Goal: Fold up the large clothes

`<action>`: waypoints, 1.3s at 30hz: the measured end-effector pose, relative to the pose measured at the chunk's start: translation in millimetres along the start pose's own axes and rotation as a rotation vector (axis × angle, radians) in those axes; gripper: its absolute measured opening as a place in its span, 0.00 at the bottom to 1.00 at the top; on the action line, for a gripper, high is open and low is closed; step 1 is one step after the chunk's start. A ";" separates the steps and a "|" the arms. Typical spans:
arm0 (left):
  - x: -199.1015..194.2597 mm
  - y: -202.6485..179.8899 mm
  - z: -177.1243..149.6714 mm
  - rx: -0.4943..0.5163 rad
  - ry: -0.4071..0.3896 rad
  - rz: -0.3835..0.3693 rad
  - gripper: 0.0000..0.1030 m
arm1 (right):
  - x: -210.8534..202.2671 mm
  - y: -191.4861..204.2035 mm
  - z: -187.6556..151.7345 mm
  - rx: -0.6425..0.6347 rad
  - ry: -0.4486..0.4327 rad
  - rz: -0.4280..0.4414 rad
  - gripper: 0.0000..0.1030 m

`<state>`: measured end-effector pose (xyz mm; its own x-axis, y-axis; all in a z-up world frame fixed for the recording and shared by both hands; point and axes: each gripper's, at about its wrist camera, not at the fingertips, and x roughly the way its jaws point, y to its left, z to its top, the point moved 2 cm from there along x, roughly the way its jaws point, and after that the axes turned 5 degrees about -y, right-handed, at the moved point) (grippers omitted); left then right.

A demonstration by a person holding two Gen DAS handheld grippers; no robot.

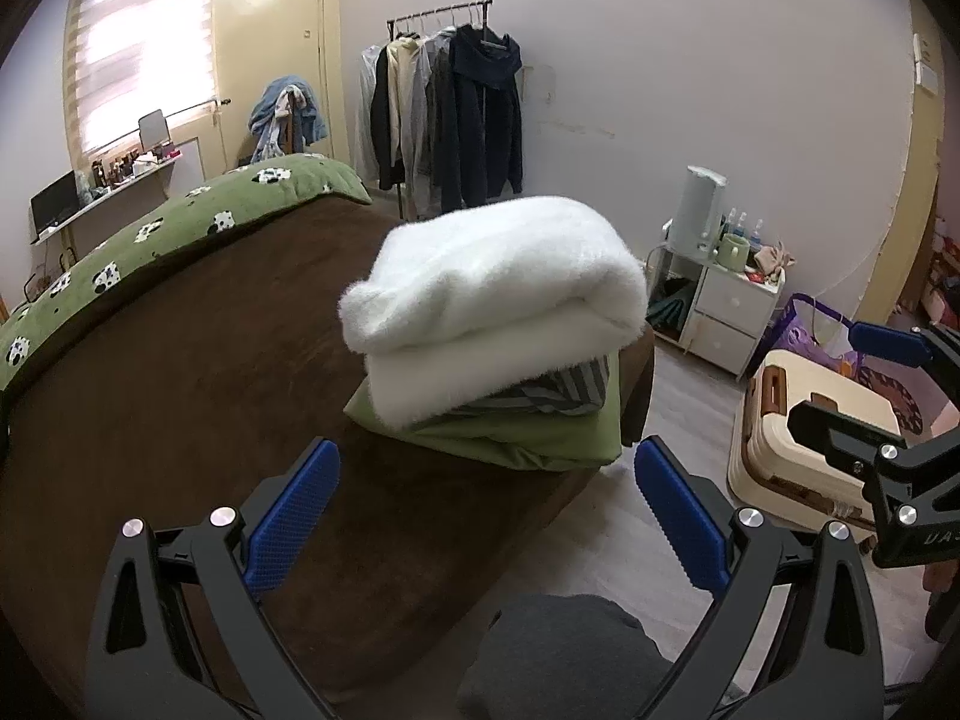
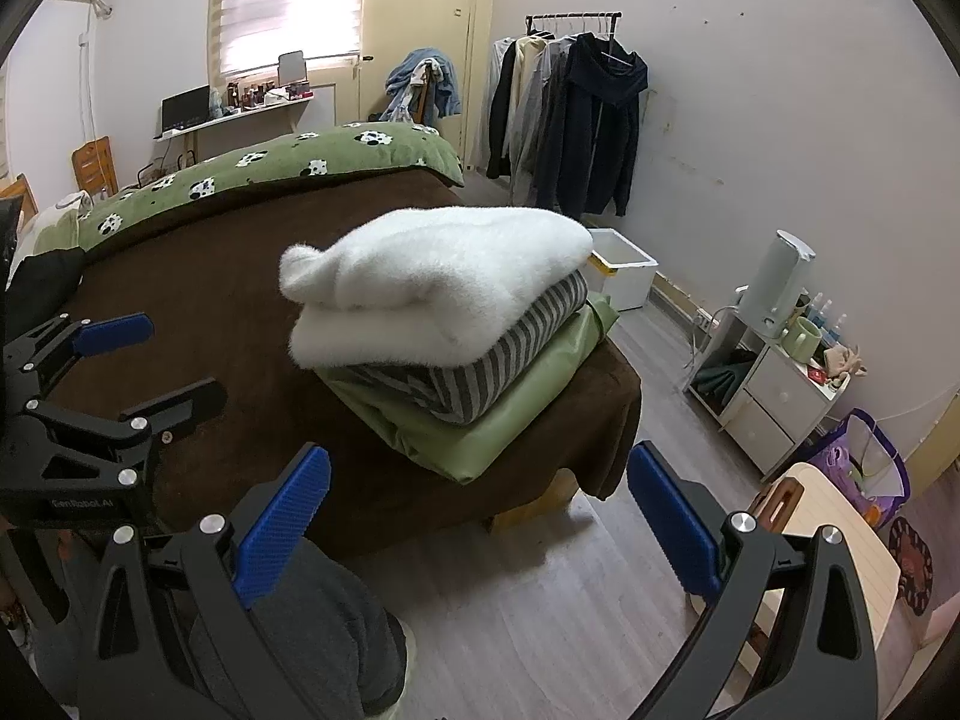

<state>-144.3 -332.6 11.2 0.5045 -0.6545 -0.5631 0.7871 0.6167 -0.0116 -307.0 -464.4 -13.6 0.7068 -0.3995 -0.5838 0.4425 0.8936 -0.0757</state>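
Nearest to me, my left gripper (image 1: 483, 510) hangs spread wide with nothing between its blue pads (image 1: 294, 516), over the near edge of the brown blanket (image 1: 180, 390) that covers the bed. My right gripper (image 2: 480, 513) is just as wide apart and empty, held over the wood floor (image 2: 528, 618) beside the bed's corner. Each gripper shows at the edge of the other's view. Below them sits a grey-clad leg (image 2: 312, 618) (the person's, I take it).

Just beyond, at the bed's near corner, stands the folded stack: a fluffy white garment (image 1: 498, 276) on top, a grey striped piece (image 2: 480, 360) under it, and a green folded cloth (image 2: 528, 414) at the bottom, resting on the blanket and reaching its edge.

Farther back a green panda-print quilt (image 2: 288, 162) lies along the bed. Against the wall stands a clothes rack (image 1: 444, 114) of dark jackets, with a small white drawer unit (image 1: 726, 312) off to the right.
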 end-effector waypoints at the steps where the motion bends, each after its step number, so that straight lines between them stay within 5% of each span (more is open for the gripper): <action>1: 0.0 0.1 0.2 0.004 0.000 0.006 0.93 | 0.7 -0.4 -0.3 0.001 0.002 0.001 0.94; 19: -1.7 -0.9 3.8 0.032 -0.006 0.062 0.94 | 9.2 1.1 -3.5 -0.006 0.013 0.004 0.94; 39: -2.5 0.3 0.0 0.019 -0.042 0.034 0.94 | 13.1 -3.4 -3.1 -0.011 0.023 -0.001 0.94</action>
<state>-145.3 -330.7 12.5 0.5448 -0.6514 -0.5280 0.7759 0.6304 0.0230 -300.9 -472.0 -23.6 0.6935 -0.3952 -0.6024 0.4367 0.8956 -0.0848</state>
